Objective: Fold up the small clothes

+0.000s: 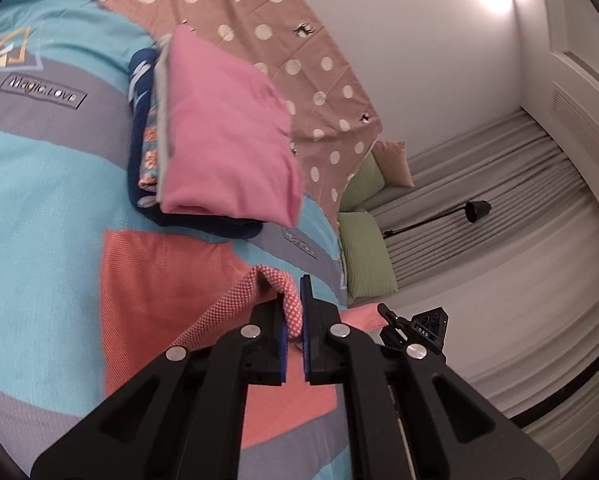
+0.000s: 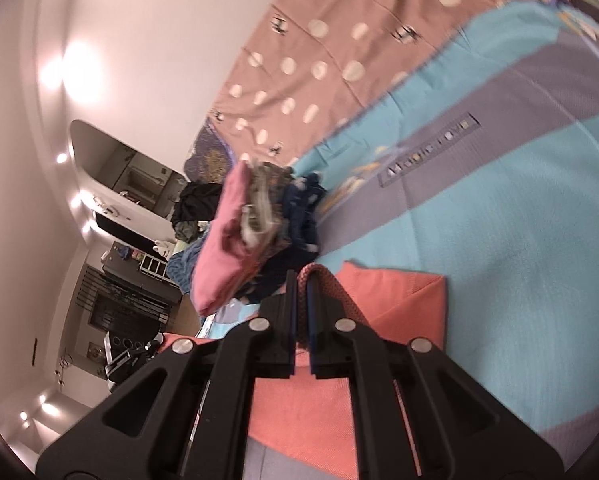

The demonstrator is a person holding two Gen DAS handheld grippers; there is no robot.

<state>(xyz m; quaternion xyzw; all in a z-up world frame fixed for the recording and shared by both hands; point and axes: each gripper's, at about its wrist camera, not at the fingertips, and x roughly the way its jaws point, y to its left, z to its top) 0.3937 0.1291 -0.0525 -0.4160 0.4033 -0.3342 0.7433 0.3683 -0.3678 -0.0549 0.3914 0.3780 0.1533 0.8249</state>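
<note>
A coral orange garment (image 1: pixel 159 272) lies on the bed's teal and grey blanket (image 1: pixel 39 208). My left gripper (image 1: pixel 294 300) is shut on a raised fold of its edge, which shows a dotted inner side. My right gripper (image 2: pixel 302 292) is shut on another lifted edge of the same garment (image 2: pixel 395 300), which lies partly folded under it. A stack of folded clothes, pink on top (image 1: pixel 227 136) over floral and navy pieces, sits just beyond the garment. In the right wrist view the stack (image 2: pixel 227 248) is to the left of the gripper.
A brown polka-dot quilt (image 1: pixel 299 60) covers the far side of the bed. Green pillows (image 1: pixel 363 256) and a beige one lie by grey curtains and a black lamp (image 1: pixel 475 210). The right wrist view shows shelves and dark clothes (image 2: pixel 197 200) beyond the bed.
</note>
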